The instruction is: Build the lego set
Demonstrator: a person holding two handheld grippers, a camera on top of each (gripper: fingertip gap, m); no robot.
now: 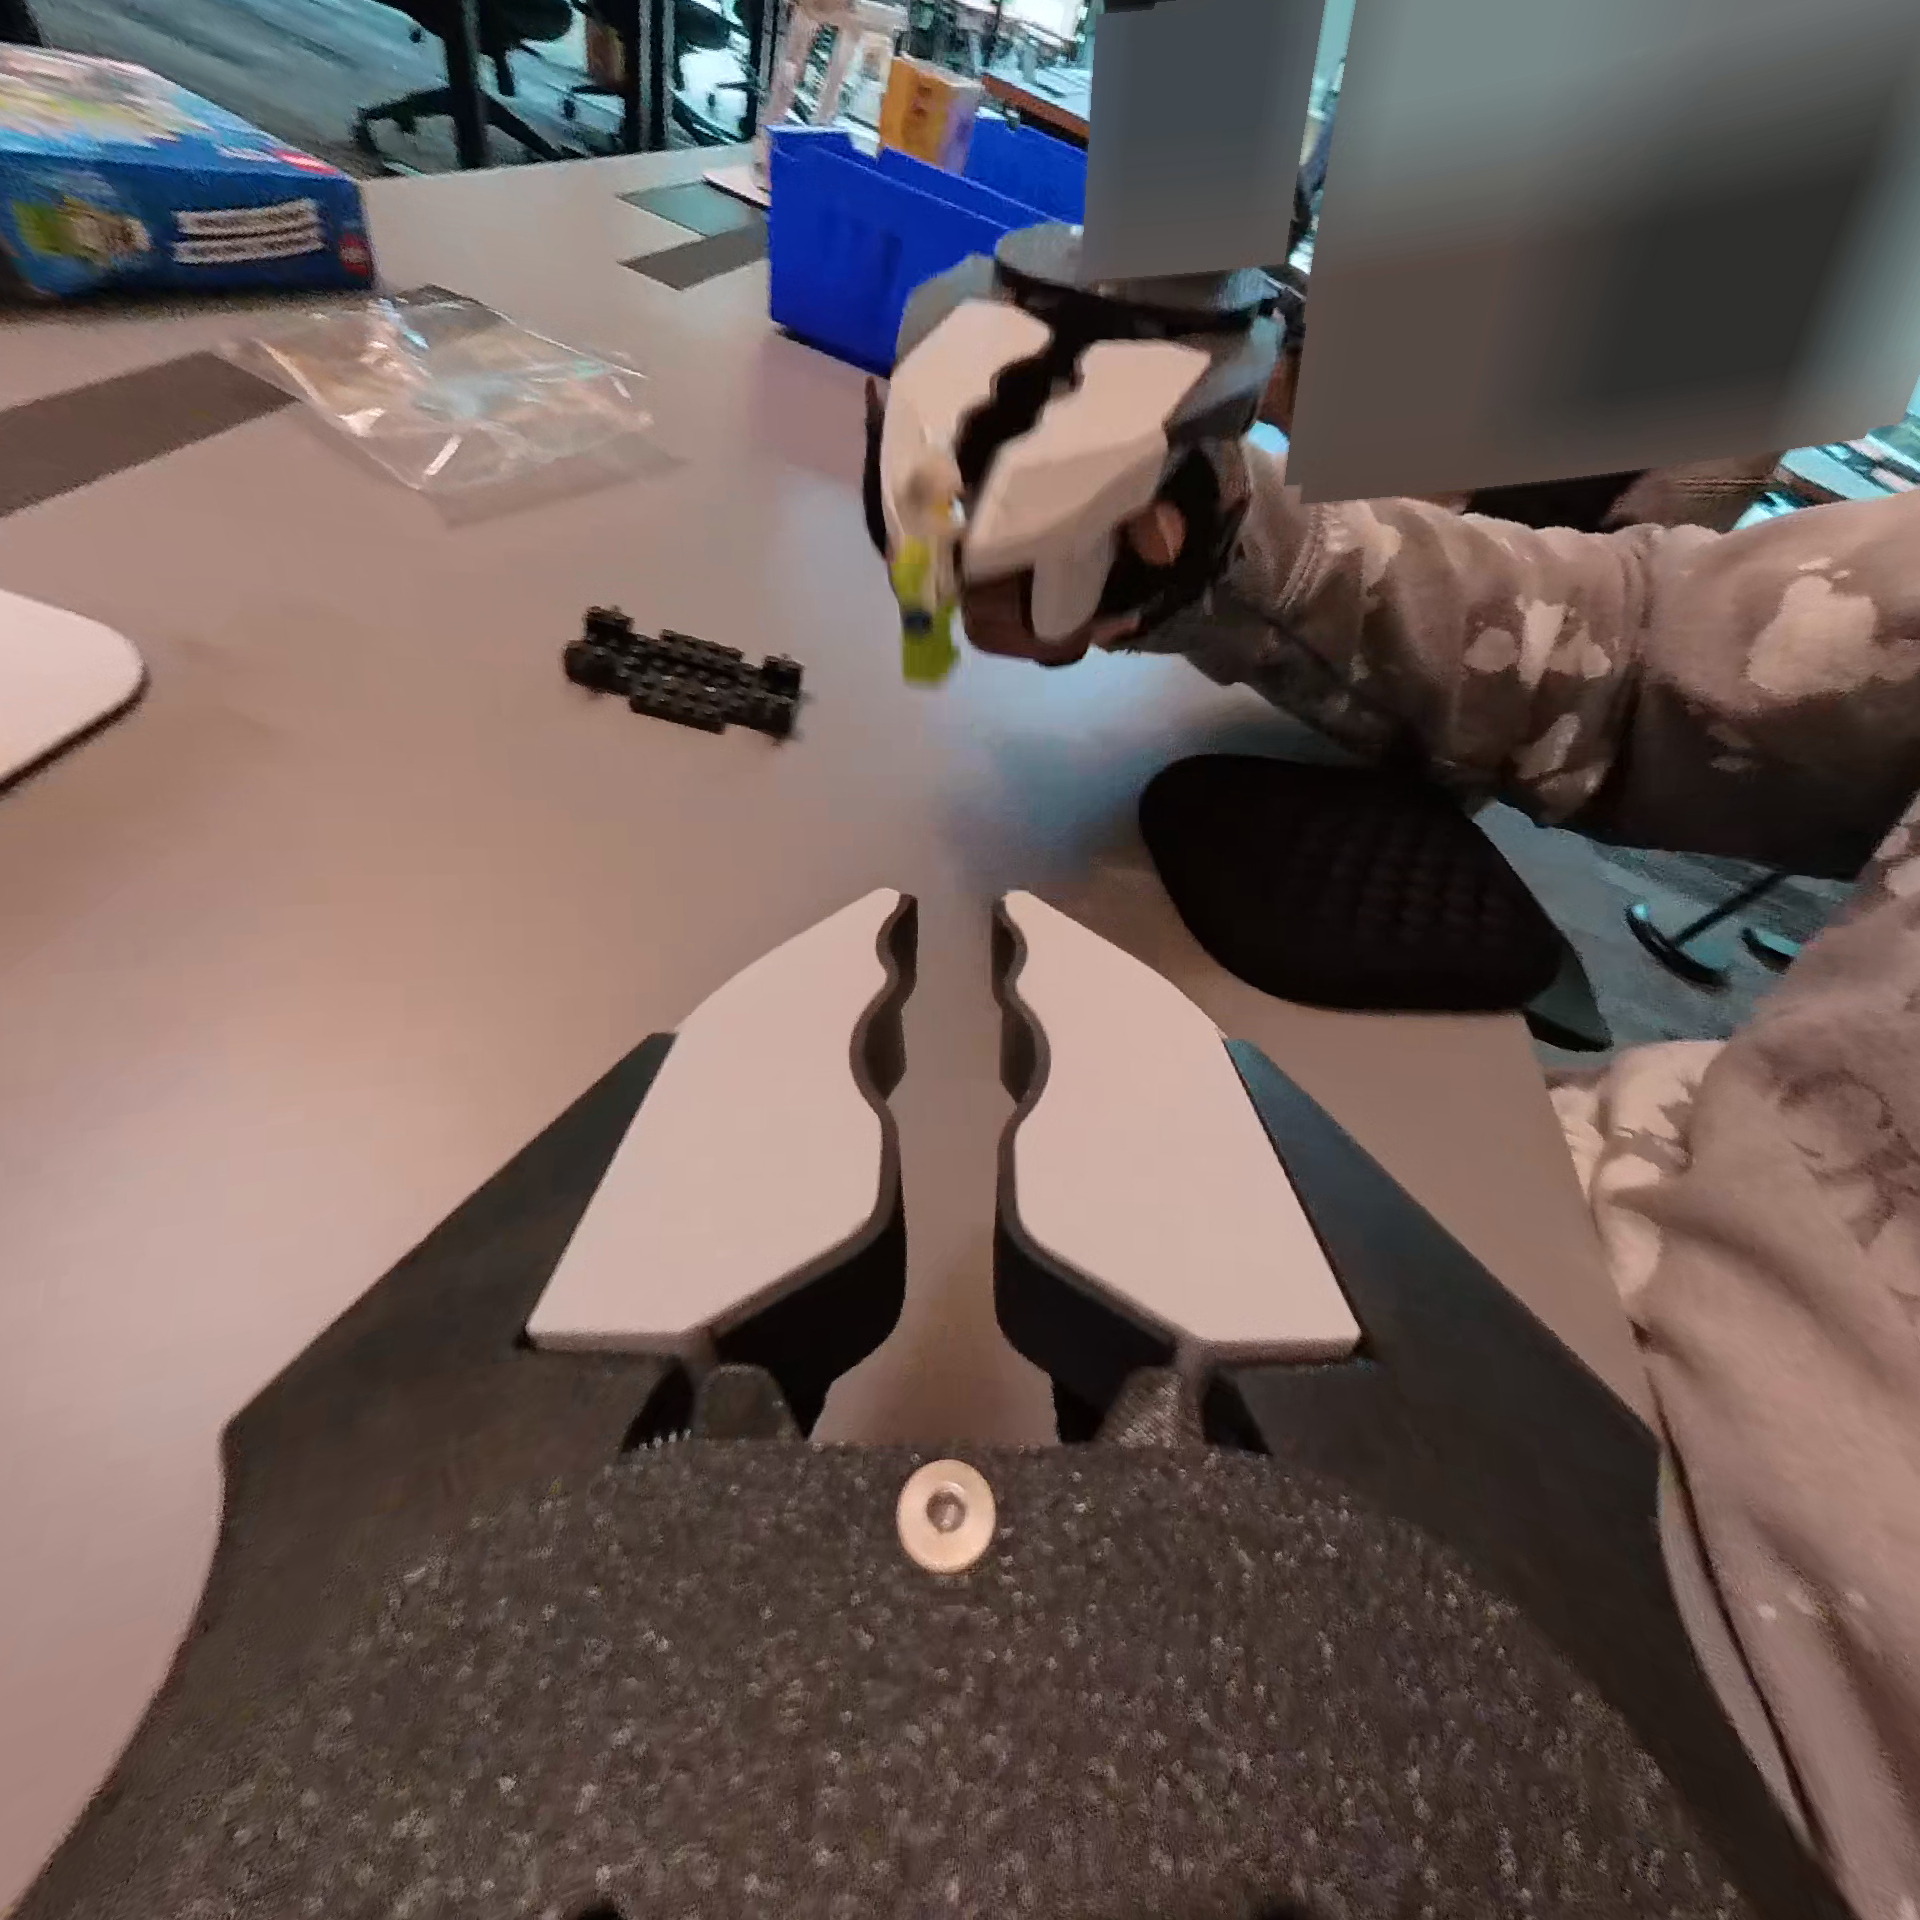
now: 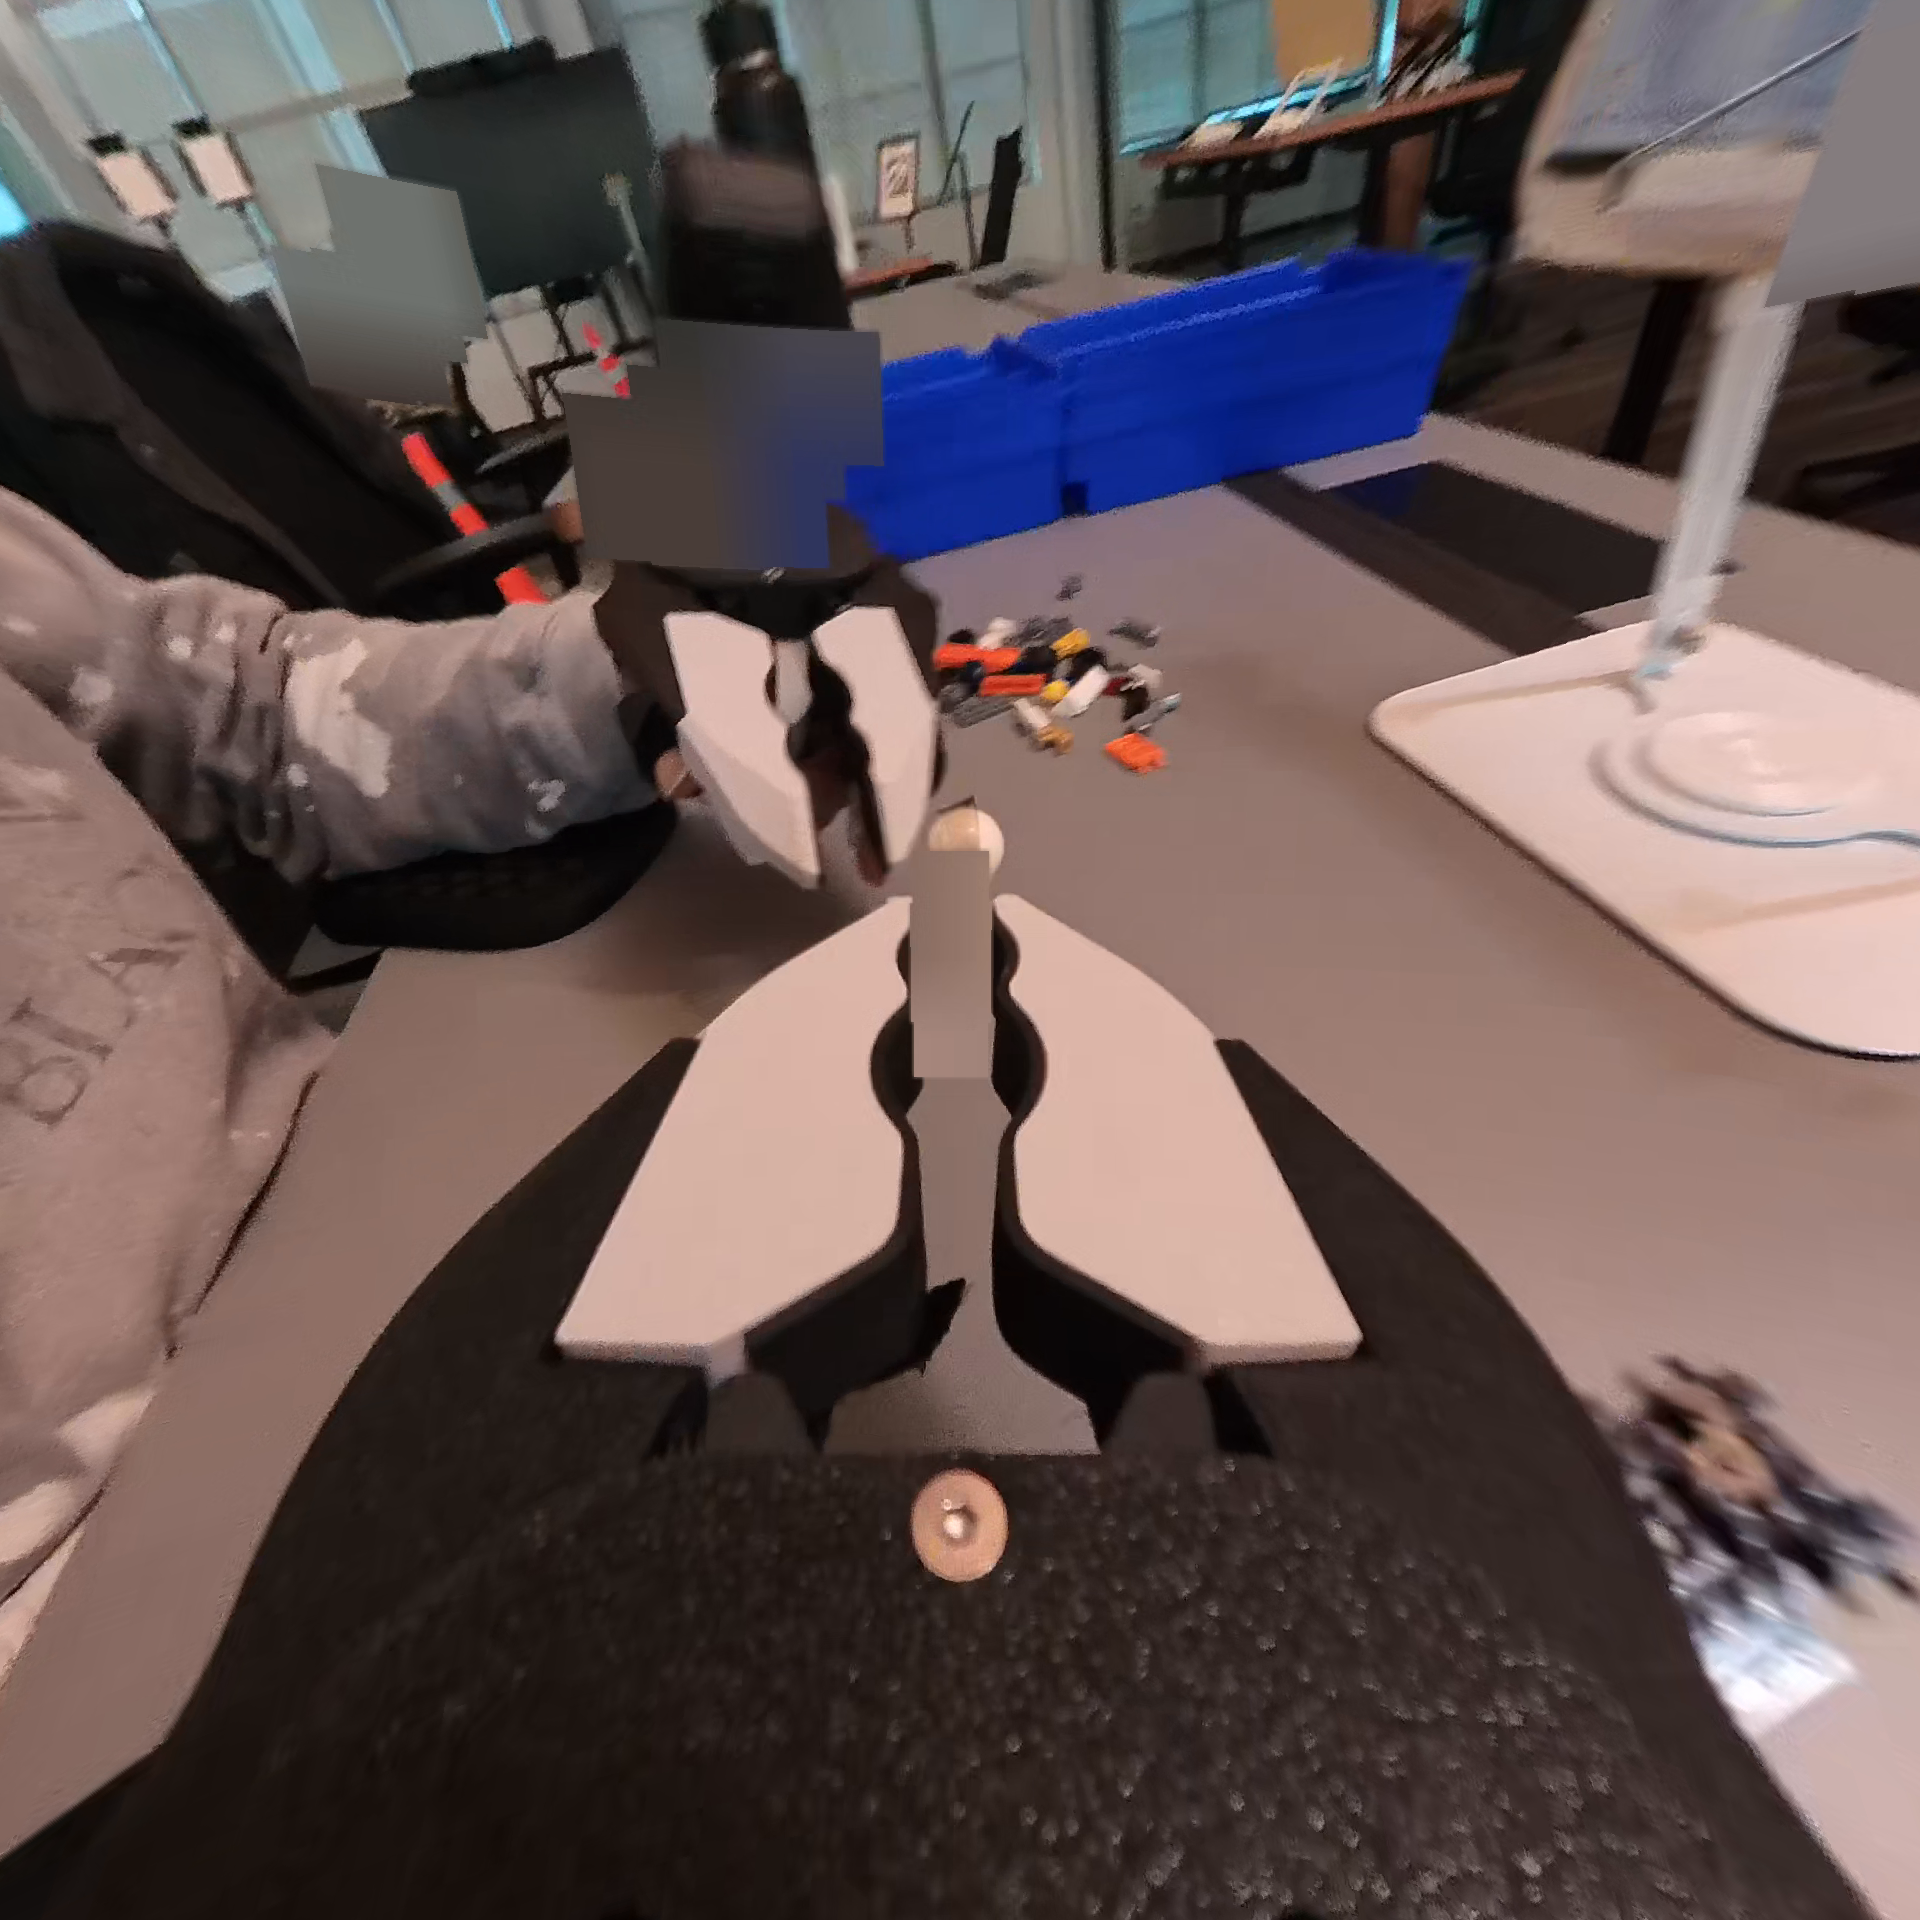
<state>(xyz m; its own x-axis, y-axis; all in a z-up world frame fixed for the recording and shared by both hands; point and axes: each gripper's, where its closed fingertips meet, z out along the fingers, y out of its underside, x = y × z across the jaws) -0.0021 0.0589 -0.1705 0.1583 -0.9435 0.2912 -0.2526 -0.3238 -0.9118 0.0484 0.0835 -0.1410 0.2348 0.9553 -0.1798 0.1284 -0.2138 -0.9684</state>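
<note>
My right gripper (image 2: 951, 914) is shut on a small lime-green minifigure. Only its pale round head (image 2: 964, 836) shows above the fingertips; a mosaic patch covers the rest. In the left wrist view the right gripper (image 1: 940, 514) holds the figure (image 1: 925, 613) in the air, hanging down, above and to the right of a black studded chassis piece (image 1: 686, 681) on the table. My left gripper (image 1: 956, 914) is open and empty, low over the table nearer to me than the chassis. It also shows in the right wrist view (image 2: 857, 852), just left of the figure's head.
A pile of loose bricks (image 2: 1049, 686) lies beyond the grippers. Blue bins (image 2: 1143, 416) stand at the back. A white lamp base (image 2: 1714, 810) sits to the right. A clear plastic bag (image 1: 447, 395) and a blue set box (image 1: 156, 208) lie far left. A black chair armrest (image 1: 1351, 883) is at the table's edge. The gap from one gripper's tips to the other's is roughly 6 cm.
</note>
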